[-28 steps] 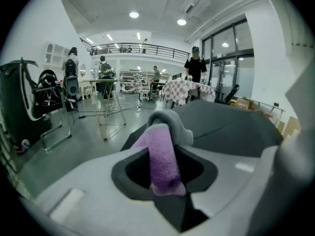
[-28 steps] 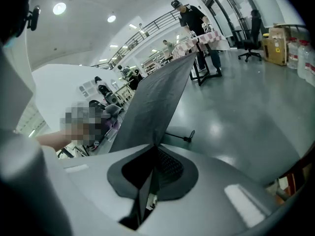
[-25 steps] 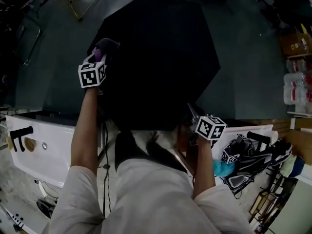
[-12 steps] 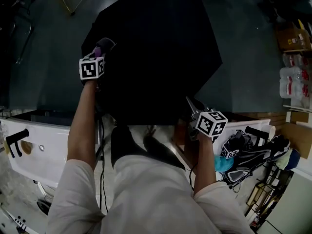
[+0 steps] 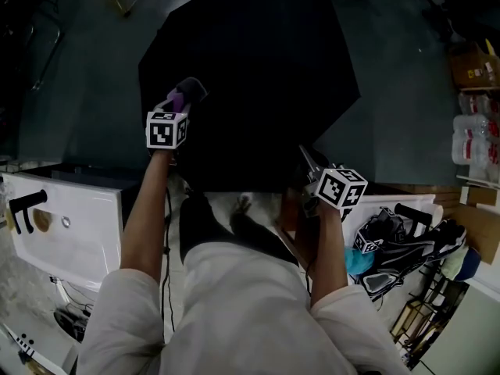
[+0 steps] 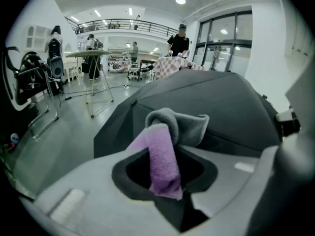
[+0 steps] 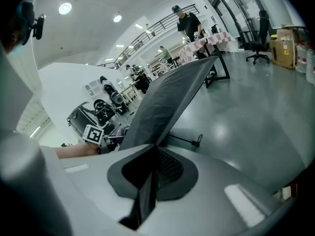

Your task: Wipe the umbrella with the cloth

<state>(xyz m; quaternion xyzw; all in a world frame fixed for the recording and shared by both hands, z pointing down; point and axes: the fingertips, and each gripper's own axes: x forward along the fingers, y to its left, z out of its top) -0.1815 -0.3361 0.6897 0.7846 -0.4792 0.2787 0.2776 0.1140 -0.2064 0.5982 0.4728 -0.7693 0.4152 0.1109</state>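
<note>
Since a second ago my left gripper [image 5: 181,104] has drawn back toward me and downward over the black umbrella [image 5: 266,61], from the canopy's left shoulder to a spot nearer its near rim. Its jaws are clamped on the purple-and-grey cloth [image 6: 163,157], folded so a grey pad bulges beyond the tips; I judge that keeps soft cloth, not plastic, against the fabric. My right gripper [image 7: 146,183] has hardly shifted; its jaws are closed tight on the canopy's near edge, dark fabric pinched flat between them. I judge that grip braces the open umbrella so it cannot roll or skid over the grey floor [image 5: 391,131] while I rub. The umbrella spreads open ahead of me, dome upward, cloth at its left panel; whether the cloth actually presses there I cannot tell.
</note>
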